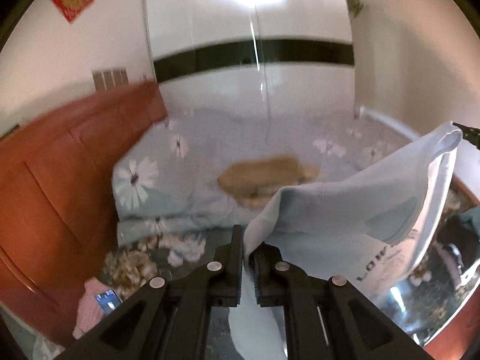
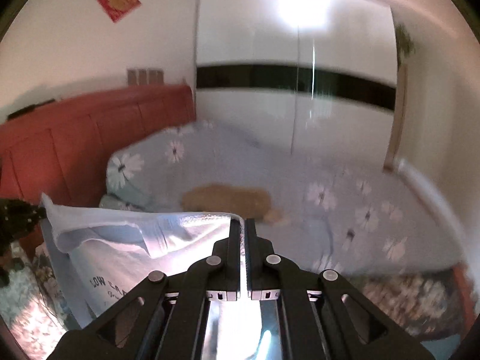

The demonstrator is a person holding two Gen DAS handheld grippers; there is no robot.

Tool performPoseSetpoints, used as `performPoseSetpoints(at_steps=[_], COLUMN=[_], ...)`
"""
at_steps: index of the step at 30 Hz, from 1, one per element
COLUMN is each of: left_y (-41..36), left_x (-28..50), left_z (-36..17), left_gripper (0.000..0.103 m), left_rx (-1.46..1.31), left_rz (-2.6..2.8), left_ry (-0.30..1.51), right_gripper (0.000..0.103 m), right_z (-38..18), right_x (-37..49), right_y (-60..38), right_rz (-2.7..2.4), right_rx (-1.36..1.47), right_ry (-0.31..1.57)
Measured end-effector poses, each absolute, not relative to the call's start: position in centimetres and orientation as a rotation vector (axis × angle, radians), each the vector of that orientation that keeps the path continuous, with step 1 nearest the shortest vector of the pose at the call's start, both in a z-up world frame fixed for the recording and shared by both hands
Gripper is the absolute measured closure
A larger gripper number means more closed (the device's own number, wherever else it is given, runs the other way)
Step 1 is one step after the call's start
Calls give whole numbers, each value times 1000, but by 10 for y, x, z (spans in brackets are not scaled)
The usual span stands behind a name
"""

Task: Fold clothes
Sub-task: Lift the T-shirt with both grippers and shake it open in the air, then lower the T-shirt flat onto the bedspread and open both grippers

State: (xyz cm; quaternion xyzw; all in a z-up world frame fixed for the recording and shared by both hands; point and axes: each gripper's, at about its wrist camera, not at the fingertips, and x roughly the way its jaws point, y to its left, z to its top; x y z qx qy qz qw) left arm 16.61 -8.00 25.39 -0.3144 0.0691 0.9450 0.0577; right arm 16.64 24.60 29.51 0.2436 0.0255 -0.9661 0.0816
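Note:
A light blue T-shirt point(image 1: 354, 210) with dark lettering hangs in the air between my two grippers, above the bed. My left gripper point(image 1: 247, 250) is shut on one corner of the shirt; cloth runs down between its fingers. The far corner reaches the right gripper's tip at the right edge of the left wrist view point(image 1: 469, 133). In the right wrist view the same T-shirt point(image 2: 126, 240) spreads to the left, and my right gripper point(image 2: 243, 225) is shut on its edge. The left gripper shows dark at the left edge of that view point(image 2: 18, 213).
A bed with a pale blue floral duvet point(image 2: 330, 180) lies ahead, with a tan garment point(image 2: 228, 199) on it. A red-brown headboard point(image 1: 60, 165) stands on the left, a white wardrobe point(image 1: 255, 69) behind. A pink cloth and a phone point(image 1: 108, 300) lie at lower left.

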Motion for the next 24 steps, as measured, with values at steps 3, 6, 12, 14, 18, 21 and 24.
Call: performPoseSetpoints(at_steps=[3, 6, 12, 14, 18, 21, 24], left_y=[-80, -83, -84, -83, -87, -87, -87], left_x=[124, 77, -15, -44, -104, -125, -143], left_z=[213, 167, 82, 54, 9, -14, -35], left_gripper=[95, 95, 97, 97, 98, 98, 98], left_rx=[-1113, -1276, -1538, -1618, -1733, -1790, -1844], left_rz=[2815, 2746, 2630, 2590, 2531, 2501, 2471], left_ry=[114, -32, -162, -192, -162, -175, -195], right_gripper=[101, 101, 101, 101, 101, 101, 101], right_z=[250, 201, 114, 87, 41, 13, -18], right_x=[123, 79, -6, -34, -86, -124, -157], right_y=[250, 252, 266, 271, 274, 273, 274], right_rz=[-2856, -2820, -2723, -2684, -2644, -2622, -2578], right_rx=[900, 1071, 1347, 1428, 1559, 1639, 1733], right_ry=[8, -35, -129, -164, -178, -172, -205])
